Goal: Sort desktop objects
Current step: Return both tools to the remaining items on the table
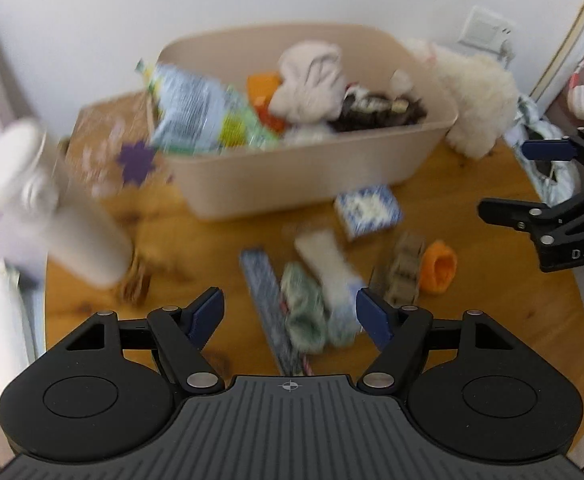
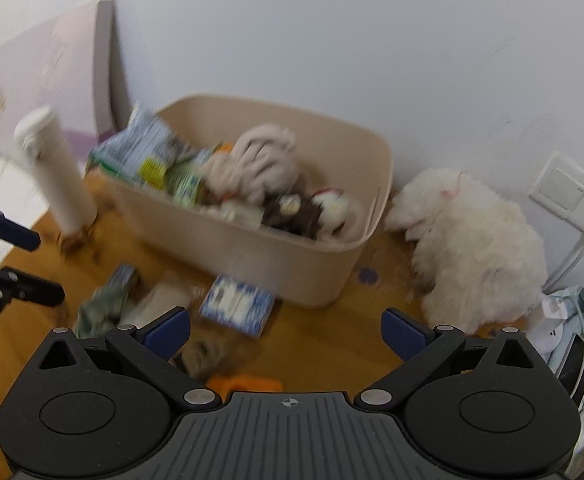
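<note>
Left gripper point(image 1: 289, 312): fingers wide, empty, above a green wad point(image 1: 304, 312) and white tube point(image 1: 328, 268) on the wooden table point(image 1: 492, 320). Right gripper point(image 2: 285, 330): fingers wide, empty, over an orange piece point(image 2: 243, 383), blue-and-white box point(image 2: 237, 304) just ahead. Step, by judgement: between picks; next calls for lowering over one loose item and closing. Beige bin point(image 2: 251, 256): holds snack bag point(image 2: 147, 152), bundled cloth point(image 2: 259, 164), dark plush toy point(image 2: 292, 212). White fluffy toy point(image 2: 472, 248) beside bin; white bottle point(image 2: 57, 168) standing apart

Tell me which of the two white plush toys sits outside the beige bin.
The large fluffy white plush toy stands on the wooden table beside the beige plastic bin; the small white plush toy lies inside.
</note>
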### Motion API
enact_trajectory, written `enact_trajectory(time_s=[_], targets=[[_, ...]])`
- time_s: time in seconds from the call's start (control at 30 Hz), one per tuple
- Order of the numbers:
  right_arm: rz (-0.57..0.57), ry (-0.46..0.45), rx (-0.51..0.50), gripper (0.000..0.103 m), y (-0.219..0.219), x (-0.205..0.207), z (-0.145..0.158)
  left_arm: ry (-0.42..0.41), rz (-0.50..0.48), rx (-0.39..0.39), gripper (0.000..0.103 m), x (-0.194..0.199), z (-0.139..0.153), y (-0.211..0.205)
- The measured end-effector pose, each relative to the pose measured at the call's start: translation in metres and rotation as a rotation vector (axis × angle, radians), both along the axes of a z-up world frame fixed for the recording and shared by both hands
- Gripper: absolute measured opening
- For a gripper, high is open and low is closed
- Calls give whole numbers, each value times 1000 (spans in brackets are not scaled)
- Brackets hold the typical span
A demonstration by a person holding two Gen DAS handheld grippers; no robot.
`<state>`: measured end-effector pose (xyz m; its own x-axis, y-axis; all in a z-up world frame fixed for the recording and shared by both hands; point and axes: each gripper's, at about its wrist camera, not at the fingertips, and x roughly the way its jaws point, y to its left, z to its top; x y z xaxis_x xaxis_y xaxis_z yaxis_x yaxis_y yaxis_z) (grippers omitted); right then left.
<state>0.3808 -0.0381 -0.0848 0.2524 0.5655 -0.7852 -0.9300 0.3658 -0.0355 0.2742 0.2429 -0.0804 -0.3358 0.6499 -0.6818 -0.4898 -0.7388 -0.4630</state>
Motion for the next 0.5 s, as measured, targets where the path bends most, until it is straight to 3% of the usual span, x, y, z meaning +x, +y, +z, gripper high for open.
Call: enact_trajectory(time_s=[0.5], targets=[[141, 46, -143, 103, -17, -26, -54, -222, 66, 20, 74, 71, -56, 13]])
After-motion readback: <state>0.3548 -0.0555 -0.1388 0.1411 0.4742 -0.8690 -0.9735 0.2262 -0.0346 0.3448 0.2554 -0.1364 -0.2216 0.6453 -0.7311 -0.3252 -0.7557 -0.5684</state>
